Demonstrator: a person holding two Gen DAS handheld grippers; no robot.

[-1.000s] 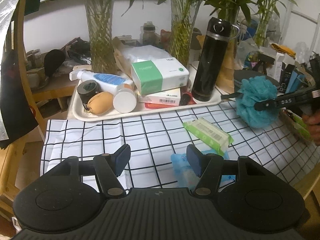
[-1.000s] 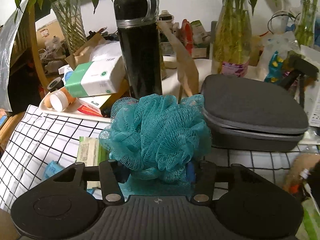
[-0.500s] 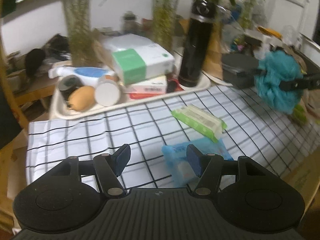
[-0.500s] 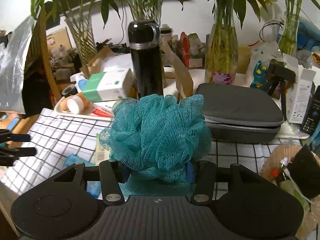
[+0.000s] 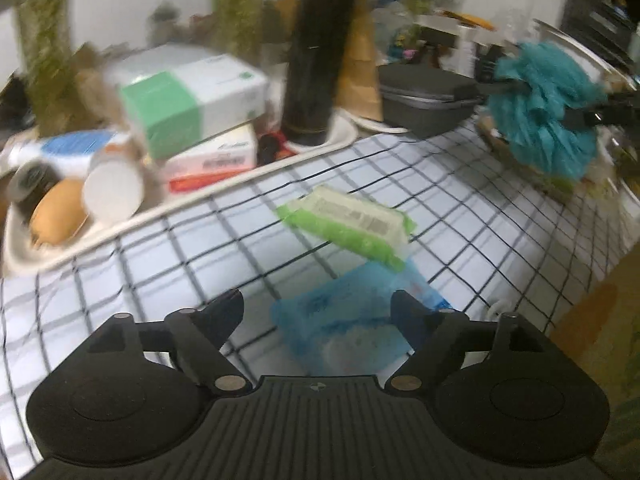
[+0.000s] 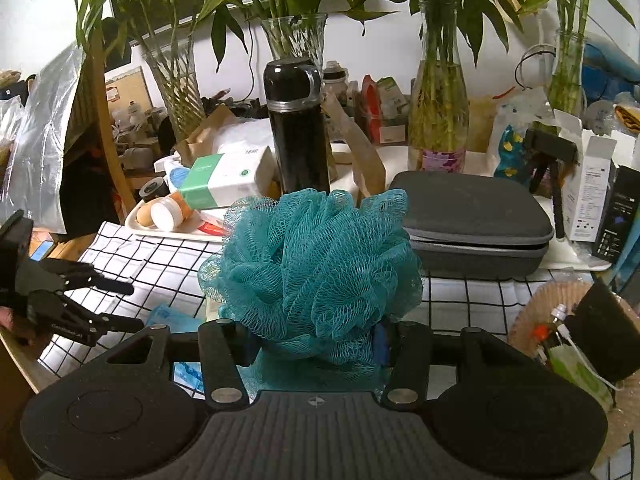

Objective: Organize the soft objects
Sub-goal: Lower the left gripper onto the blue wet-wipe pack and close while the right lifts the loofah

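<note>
My right gripper (image 6: 314,340) is shut on a teal mesh bath pouf (image 6: 316,264) and holds it above the checked cloth; the pouf also shows at the right of the left wrist view (image 5: 540,108). My left gripper (image 5: 318,310) is open and empty, low over a blue soft packet (image 5: 344,316) that lies between its fingers. A green wet-wipes pack (image 5: 348,220) lies on the cloth just beyond. The left gripper shows in the right wrist view (image 6: 116,304) at the left edge, open.
A cream tray (image 5: 120,224) at the back left holds tissue boxes (image 5: 188,96), bottles and a black flask (image 5: 320,52). A grey zip case (image 6: 472,220) sits at the back right. Glass vases with bamboo stand behind. A woven basket (image 6: 560,304) is at the right.
My left gripper has swung right and closer to the blue packet, with motion blur now. My right gripper has pulled back and up with the pouf still in it.
</note>
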